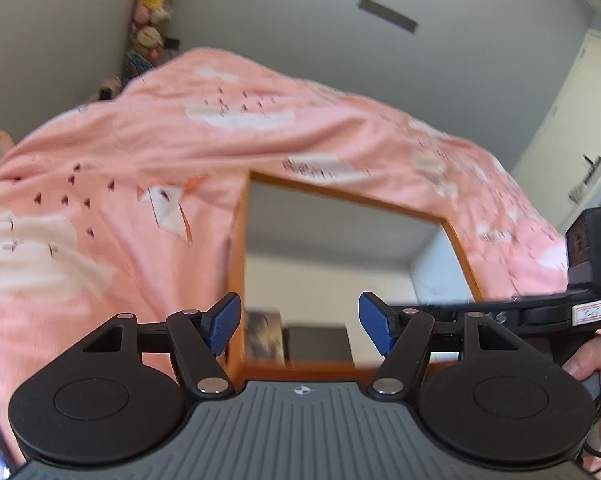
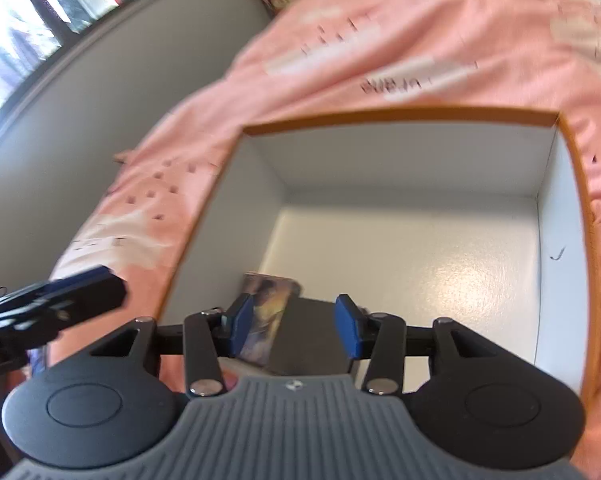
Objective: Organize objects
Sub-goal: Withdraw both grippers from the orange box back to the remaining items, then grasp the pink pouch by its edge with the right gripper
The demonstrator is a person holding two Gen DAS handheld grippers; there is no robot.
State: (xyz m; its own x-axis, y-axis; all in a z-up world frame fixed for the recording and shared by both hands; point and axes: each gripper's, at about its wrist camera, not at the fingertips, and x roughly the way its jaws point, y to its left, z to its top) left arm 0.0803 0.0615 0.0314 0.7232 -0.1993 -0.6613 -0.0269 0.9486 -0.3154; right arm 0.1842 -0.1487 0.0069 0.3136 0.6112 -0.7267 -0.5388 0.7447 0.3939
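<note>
An open box with an orange rim [image 1: 340, 196] [image 2: 400, 114] and white inner walls sits on a pink bedspread [image 1: 120, 160] [image 2: 340, 40]. At its near-left corner lie a flat picture-printed item [image 1: 262, 334] [image 2: 270, 312] and a dark flat item [image 1: 316, 340] [image 2: 312, 336], side by side. My left gripper [image 1: 300, 316] hovers open over the near rim, nothing between its blue pads. My right gripper [image 2: 294, 324] hangs open above the two items, its pads clear of them. Each gripper shows blurred in the other's view: the right gripper's body [image 1: 580, 308] and the left gripper's finger [image 2: 80, 292].
The bedspread surrounds the box on all sides. Plush toys [image 1: 152, 12] pile in the far corner by a grey wall. A white door [image 1: 580, 120] stands at the right, a window [image 2: 28, 8] at the upper left. A hand [image 1: 592, 364] grips the right tool.
</note>
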